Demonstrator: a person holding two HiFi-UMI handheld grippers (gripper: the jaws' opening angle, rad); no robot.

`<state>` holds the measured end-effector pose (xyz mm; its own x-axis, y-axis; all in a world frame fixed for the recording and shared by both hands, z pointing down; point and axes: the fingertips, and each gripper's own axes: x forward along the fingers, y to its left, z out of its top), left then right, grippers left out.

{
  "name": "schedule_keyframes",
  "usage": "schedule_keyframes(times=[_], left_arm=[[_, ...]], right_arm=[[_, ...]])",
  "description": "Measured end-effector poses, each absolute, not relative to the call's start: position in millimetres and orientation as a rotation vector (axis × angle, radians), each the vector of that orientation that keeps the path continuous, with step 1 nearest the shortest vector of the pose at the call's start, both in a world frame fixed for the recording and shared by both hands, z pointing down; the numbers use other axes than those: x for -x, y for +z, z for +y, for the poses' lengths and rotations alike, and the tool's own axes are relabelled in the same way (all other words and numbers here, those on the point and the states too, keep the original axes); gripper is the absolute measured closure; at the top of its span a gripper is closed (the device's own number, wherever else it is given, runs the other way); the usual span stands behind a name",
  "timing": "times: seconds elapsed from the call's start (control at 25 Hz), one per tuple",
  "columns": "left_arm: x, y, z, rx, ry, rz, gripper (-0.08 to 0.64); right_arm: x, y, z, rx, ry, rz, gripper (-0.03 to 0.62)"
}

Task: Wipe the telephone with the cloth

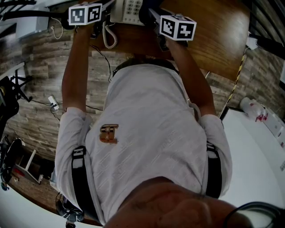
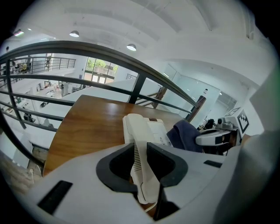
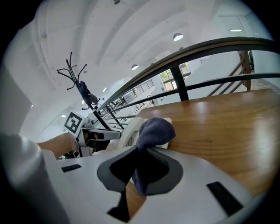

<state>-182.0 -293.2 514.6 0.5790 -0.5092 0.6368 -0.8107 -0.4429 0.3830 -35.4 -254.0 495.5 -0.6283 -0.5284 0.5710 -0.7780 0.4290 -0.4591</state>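
Observation:
A cream telephone (image 1: 127,11) sits on the round wooden table (image 1: 213,35), at the top of the head view. My left gripper (image 2: 141,159) is shut on the near end of its handset (image 2: 139,144), which lies along the left side of the base (image 2: 155,131). My right gripper (image 3: 140,164) is shut on a dark blue cloth (image 3: 153,131). The cloth bunches above the jaws and rests against the telephone's right side (image 3: 130,136). In the left gripper view the cloth (image 2: 186,135) shows just right of the base.
A coiled cord (image 1: 109,38) hangs off the table's near edge. A dark metal railing (image 2: 109,54) curves behind the table. Wood-look floor (image 1: 40,89) with loose cables lies below, and a white surface (image 1: 254,151) stands at the right.

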Motion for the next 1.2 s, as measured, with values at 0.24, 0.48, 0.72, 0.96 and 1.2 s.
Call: schedule_keyframes(times=[0.24,0.48,0.72,0.96,1.2], left_arm=[[179.2,512.9,-291.3,-2.137,0.572,-1.042,0.465],[181.9,514.6,-293.1,-2.142,0.572,-1.033,0.465],[177.8,515.5,-292.6,-2.143,0.570,-1.026,0.465],[174.0,513.3,-288.9,-2.149,0.570,-1.029,0.465],[172.2,512.3,-288.2,-2.150,0.570,-1.027,0.465]], right_arm=[[81.8,473.7,-230.5,-0.969,1.075,-2.456,0.532],[127.3,485.4,-213.2,-0.850,1.192,-2.464,0.532],[141.9,504.5,-209.7,-0.829,1.237,-2.436,0.532],[139.1,520.7,-211.5,-0.869,1.223,-2.388,0.532],[119.1,530.9,-216.7,-0.936,1.203,-2.340,0.532]])
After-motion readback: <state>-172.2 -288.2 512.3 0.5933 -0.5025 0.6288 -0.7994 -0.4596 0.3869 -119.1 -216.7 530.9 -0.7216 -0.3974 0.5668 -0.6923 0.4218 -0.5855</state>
